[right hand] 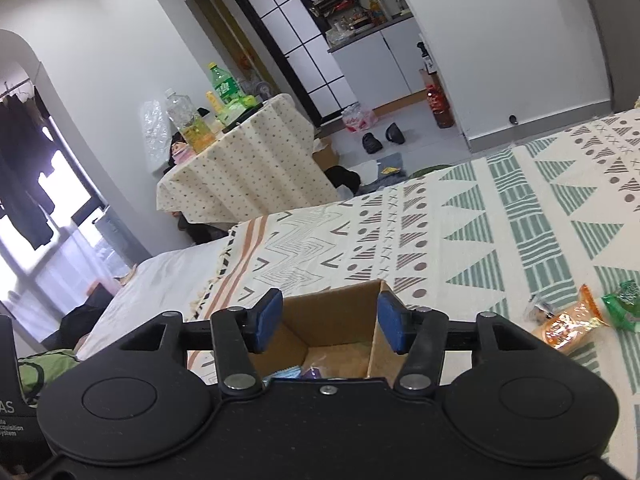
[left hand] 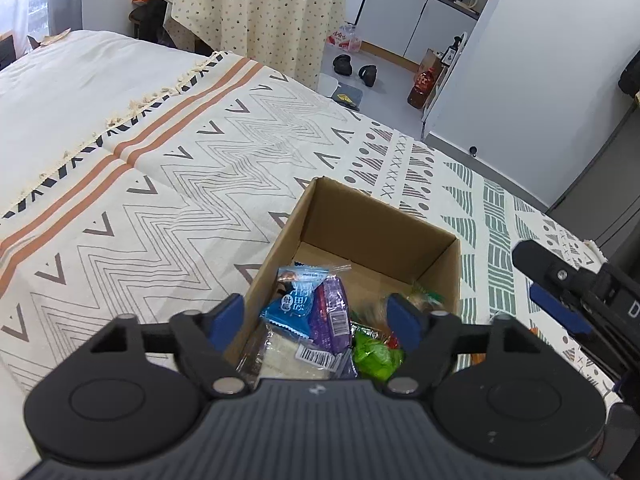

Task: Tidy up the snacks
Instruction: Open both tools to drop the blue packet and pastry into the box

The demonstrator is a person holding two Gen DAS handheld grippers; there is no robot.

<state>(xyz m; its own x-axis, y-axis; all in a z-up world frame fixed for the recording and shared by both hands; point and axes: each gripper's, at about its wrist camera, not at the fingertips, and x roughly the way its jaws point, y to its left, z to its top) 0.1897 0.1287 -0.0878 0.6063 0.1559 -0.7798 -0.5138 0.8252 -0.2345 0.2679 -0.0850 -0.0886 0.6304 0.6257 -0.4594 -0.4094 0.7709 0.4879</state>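
I find both grippers spread wide and empty over the cardboard box (right hand: 332,320); the orange snack packet (right hand: 568,326) lies on the cloth right of the box, nearer my right gripper (right hand: 326,322) than the left gripper (left hand: 316,320).

Black tongs (left hand: 316,318) with blue pads (right hand: 269,321), silver screws, ribbed grey housing.

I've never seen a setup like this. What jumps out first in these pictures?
An open cardboard box sits on a patterned bedspread, with bright snack packets piled inside it. Both black tools, left and right, hang over it with their blue-padded fingers apart and nothing between them. In the right view, an orange packet and a green packet lie loose on the bedspread to the right of the box.
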